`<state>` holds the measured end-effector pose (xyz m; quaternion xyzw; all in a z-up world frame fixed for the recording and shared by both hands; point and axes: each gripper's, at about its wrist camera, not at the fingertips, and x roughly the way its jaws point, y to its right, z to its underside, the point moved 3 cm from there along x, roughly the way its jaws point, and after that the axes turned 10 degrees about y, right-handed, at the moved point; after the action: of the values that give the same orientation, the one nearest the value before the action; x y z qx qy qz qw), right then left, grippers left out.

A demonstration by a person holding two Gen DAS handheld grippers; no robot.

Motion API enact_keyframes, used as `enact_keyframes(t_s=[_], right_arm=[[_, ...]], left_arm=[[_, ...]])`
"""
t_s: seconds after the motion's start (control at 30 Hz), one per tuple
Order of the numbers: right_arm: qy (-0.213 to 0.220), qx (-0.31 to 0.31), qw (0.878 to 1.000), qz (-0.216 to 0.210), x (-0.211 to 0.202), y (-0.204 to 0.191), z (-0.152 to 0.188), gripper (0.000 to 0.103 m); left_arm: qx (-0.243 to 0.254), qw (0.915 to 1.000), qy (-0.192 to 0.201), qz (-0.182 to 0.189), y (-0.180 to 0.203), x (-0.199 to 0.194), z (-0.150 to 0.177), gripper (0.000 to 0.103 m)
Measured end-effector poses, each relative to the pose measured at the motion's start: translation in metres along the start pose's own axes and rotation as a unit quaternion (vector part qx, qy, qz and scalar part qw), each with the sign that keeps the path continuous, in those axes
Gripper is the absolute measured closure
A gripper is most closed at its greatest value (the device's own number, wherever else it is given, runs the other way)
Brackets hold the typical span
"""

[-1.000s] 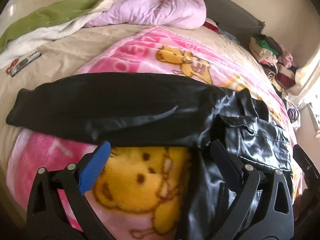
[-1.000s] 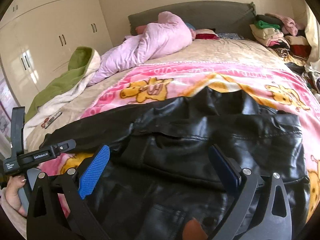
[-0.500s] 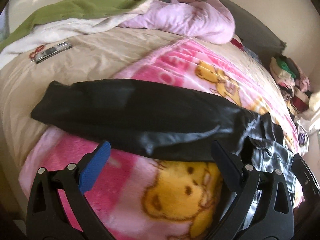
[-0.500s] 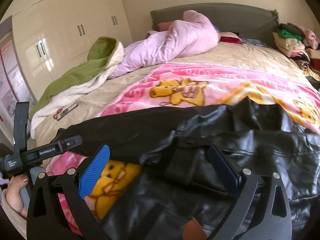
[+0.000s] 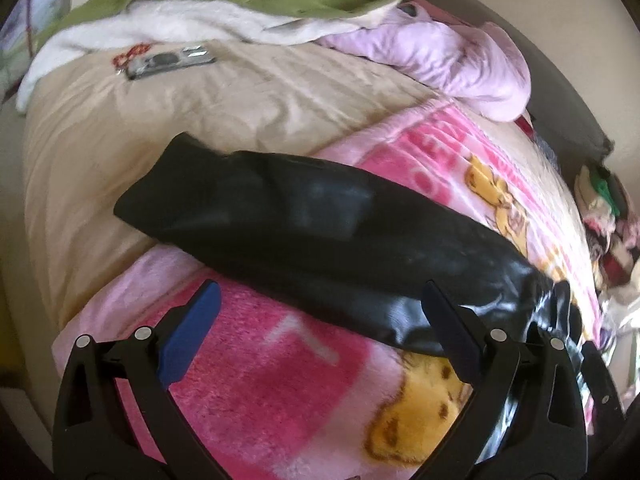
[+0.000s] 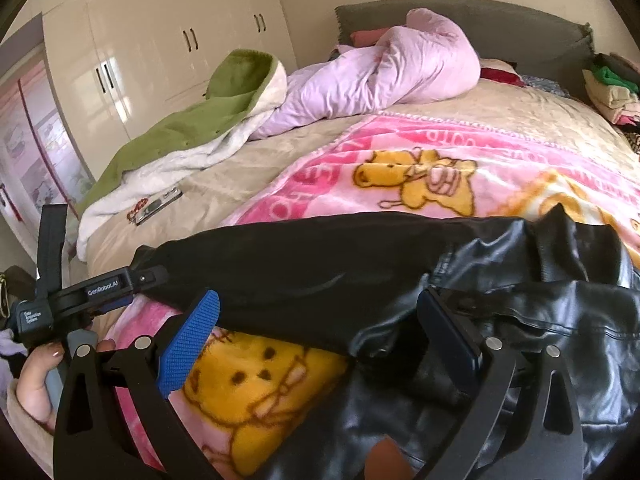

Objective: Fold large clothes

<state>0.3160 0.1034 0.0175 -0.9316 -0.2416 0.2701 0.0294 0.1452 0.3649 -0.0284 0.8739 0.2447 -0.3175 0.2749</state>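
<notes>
Our left gripper (image 5: 316,328) hovers wide open and empty over the black jacket's sleeve (image 5: 312,232), presumably to fold it inward; our right gripper (image 6: 316,332), likewise agape, holds nothing above the jacket's body (image 6: 540,320), spread on the pink blanket (image 6: 460,160).

You are working over a bed (image 6: 500,116) covered in a beige quilted spread. A pink fleece blanket (image 6: 500,168) with yellow cartoon bears lies flat across its near half. On that blanket rests the black leather jacket (image 6: 540,320), one sleeve (image 5: 280,232) stretched out so its cuff reaches past the blanket's edge onto the beige spread. Toward the headboard lies a bunched lilac duvet (image 6: 380,72), and beside it a green and cream blanket (image 6: 192,132). Near that blanket's edge a small flat silver object (image 5: 168,62) sits on the spread. Folded clothes (image 6: 608,92) are stacked at the far side.
</notes>
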Motion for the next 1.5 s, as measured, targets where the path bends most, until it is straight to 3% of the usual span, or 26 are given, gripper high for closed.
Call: enact_keyframes(t_s=[0.3, 0.43, 0.6, 0.63, 0.67, 0.7, 0.73, 0.77, 0.8, 0.87, 0.97, 1.17, 1.4, 1.5], right_arm=[[-0.002, 0.016, 1.0, -0.007, 0.006, 0.003, 0.002, 0.004], [-0.007, 0.033, 0.999, -0.006, 0.005, 0.012, 0.006, 0.004], [-0.005, 0.046, 0.999, 0.001, -0.005, 0.025, 0.01, 0.004], [-0.004, 0.049, 0.999, 0.004, -0.007, 0.029, 0.011, 0.004], [-0.003, 0.053, 0.999, 0.007, -0.009, 0.032, 0.012, 0.004], [-0.002, 0.057, 0.998, 0.009, -0.012, 0.037, 0.013, 0.004], [-0.002, 0.061, 0.998, 0.011, -0.015, 0.041, 0.015, 0.004], [-0.002, 0.062, 0.998, 0.015, -0.016, 0.044, 0.016, 0.004], [-0.003, 0.065, 0.998, 0.021, -0.019, 0.05, 0.018, 0.004], [-0.004, 0.072, 0.997, 0.026, -0.024, 0.058, 0.022, 0.004], [-0.002, 0.092, 0.995, 0.033, -0.035, 0.073, 0.03, 0.004], [0.011, 0.12, 0.992, 0.038, -0.061, 0.089, 0.04, 0.004], [0.034, 0.141, 0.988, 0.044, -0.098, 0.102, 0.047, 0.004], [0.044, 0.152, 0.986, 0.048, -0.117, 0.11, 0.053, 0.004]], left_arm=[[-0.09, 0.9953, -0.028, -0.022, -0.057, 0.021, -0.01, 0.009], [-0.142, 0.9892, -0.036, 0.002, -0.073, 0.035, -0.013, 0.009], [-0.157, 0.9874, 0.01, 0.018, -0.077, 0.043, -0.025, 0.011], [-0.16, 0.9866, 0.02, 0.023, -0.075, 0.043, -0.027, 0.013], [-0.157, 0.9871, 0.025, 0.018, -0.074, 0.044, -0.028, 0.023], [-0.145, 0.9888, 0.034, 0.009, -0.072, 0.043, -0.03, 0.04], [-0.135, 0.99, 0.042, 0.001, -0.07, 0.042, -0.033, 0.051], [-0.126, 0.9906, 0.055, -0.003, -0.069, 0.039, -0.036, 0.073], [-0.124, 0.9901, 0.065, 0.005, -0.068, 0.035, -0.039, 0.085], [-0.129, 0.9883, 0.077, 0.027, -0.068, 0.028, -0.044, 0.094], [-0.123, 0.9859, 0.098, 0.057, -0.057, 0.013, -0.051, 0.1], [-0.1, 0.9789, 0.137, 0.114, -0.028, -0.024, -0.06, 0.101], [-0.084, 0.9625, 0.174, 0.191, 0.021, -0.073, -0.061, 0.102], [-0.048, 0.9558, 0.19, 0.219, 0.056, -0.097, -0.059, 0.102]])
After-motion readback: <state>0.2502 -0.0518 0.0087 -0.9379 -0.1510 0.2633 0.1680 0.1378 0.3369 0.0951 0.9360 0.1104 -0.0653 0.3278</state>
